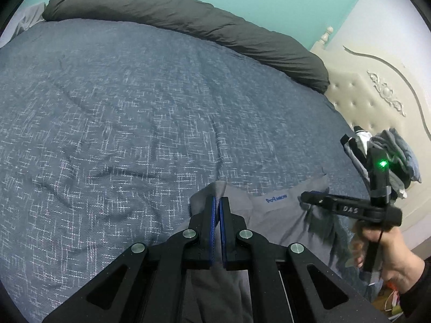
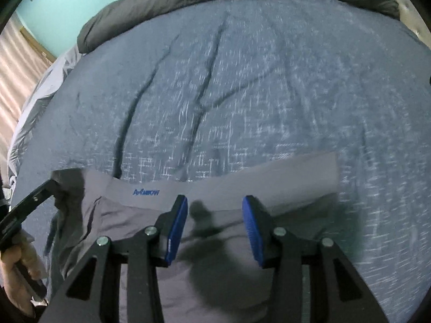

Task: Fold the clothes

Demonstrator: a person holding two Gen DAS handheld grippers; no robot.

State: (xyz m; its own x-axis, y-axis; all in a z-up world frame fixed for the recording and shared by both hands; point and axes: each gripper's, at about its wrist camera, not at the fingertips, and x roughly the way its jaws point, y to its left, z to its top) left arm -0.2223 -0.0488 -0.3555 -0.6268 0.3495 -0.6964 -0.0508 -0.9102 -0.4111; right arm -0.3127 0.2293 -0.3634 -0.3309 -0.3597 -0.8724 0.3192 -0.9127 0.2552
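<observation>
Grey shorts [image 2: 215, 231] lie flat at the near edge of the blue bed cover [image 2: 242, 80], waistband far. The left gripper [image 1: 218, 202] is clamped on their left waistband corner. The right gripper [image 2: 214, 210] hangs over the middle, jaws apart, gripping nothing.

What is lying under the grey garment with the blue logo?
The grey garment lies on a blue woven bedspread, visible all around its far edge. What is directly beneath the cloth is covered; no other clothing shows there.
</observation>
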